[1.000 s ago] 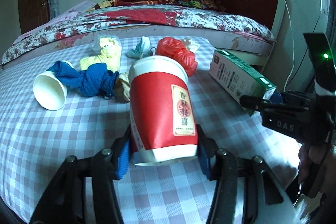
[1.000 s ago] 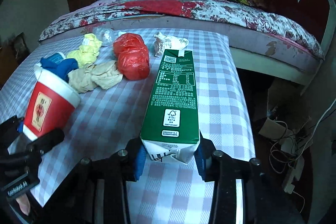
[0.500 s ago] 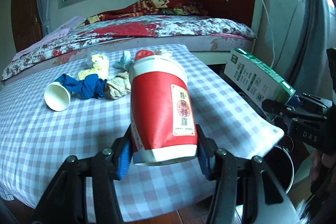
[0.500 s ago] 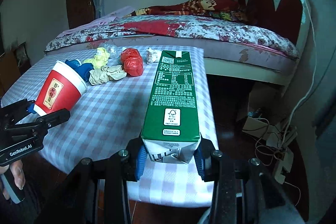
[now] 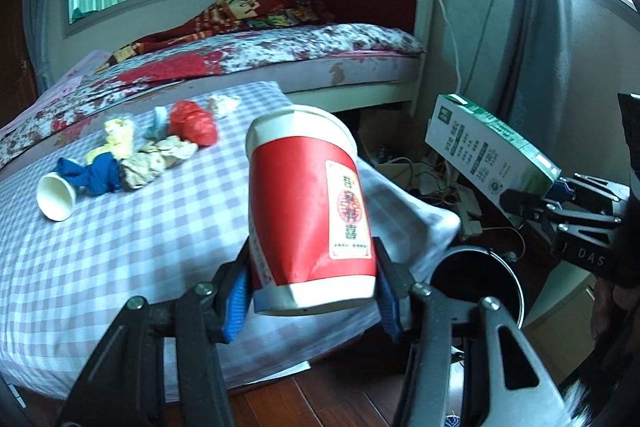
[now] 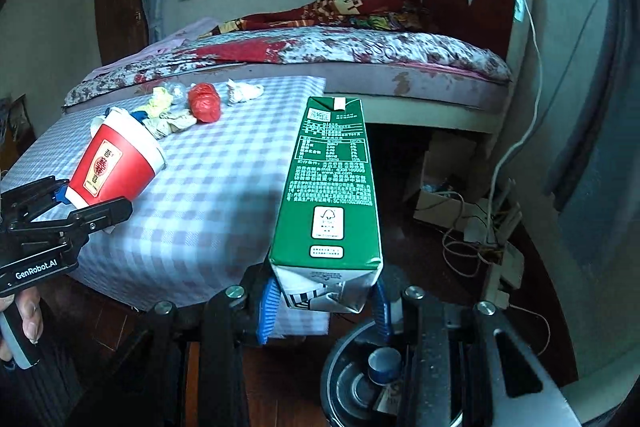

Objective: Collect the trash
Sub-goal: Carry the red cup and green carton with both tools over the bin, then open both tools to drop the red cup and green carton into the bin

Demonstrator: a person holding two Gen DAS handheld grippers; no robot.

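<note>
The left gripper [image 5: 314, 301] clamps the light, crushable paper cup [image 5: 308, 207] at its base, and the right gripper [image 6: 324, 301] clamps the stiffer carton [image 6: 330, 187] at its bottom, both near the bin [image 6: 356, 383].

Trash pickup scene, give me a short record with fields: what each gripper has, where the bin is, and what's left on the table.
left gripper: shut on red paper cup, held off the table edge
right gripper: shut on green carton, held above the bin
bin: on the floor beside the table, already holds items
left on checkered table: white paper cup, blue wad, beige wad, yellow wad, red bag, white wad
</note>
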